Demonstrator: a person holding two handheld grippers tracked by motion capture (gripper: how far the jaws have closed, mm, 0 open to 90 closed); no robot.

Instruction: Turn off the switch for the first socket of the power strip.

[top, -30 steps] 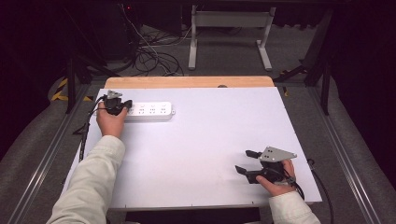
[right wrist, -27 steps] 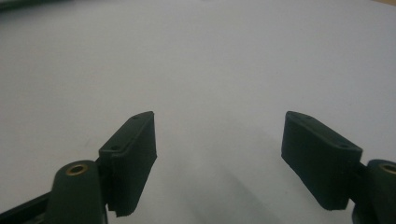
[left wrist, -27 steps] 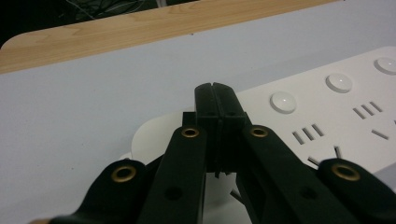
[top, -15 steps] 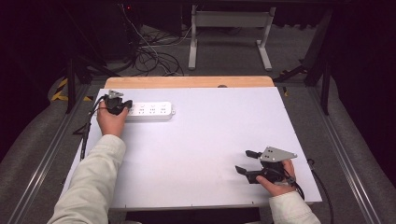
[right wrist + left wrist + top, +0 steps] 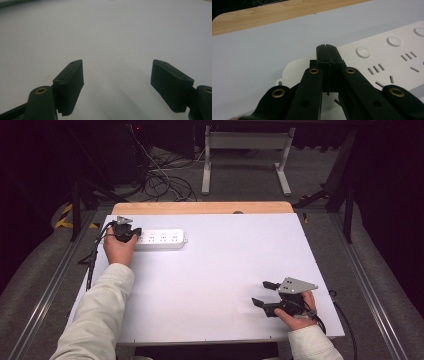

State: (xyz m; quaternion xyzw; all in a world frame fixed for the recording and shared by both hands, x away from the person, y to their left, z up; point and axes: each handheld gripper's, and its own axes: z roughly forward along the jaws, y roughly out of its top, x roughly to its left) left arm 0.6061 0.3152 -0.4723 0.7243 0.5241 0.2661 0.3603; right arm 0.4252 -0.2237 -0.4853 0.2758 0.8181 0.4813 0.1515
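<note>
White worktop spreads wide, and the white power strip lies up at its ten o'clock corner, long axis running nine to three along the far edge. The left claw sits right at the strip's nine o'clock end, jaws pressed together with nothing between them, tip over the rounded end just short of the first round button. So the strip stretches away toward three o'clock from that claw, and the left hand is far the nearer one, forearm reaching up from six o'clock. The right claw rests well apart at four o'clock, jaws spread wide over bare worktop, pointing toward nine.
</note>
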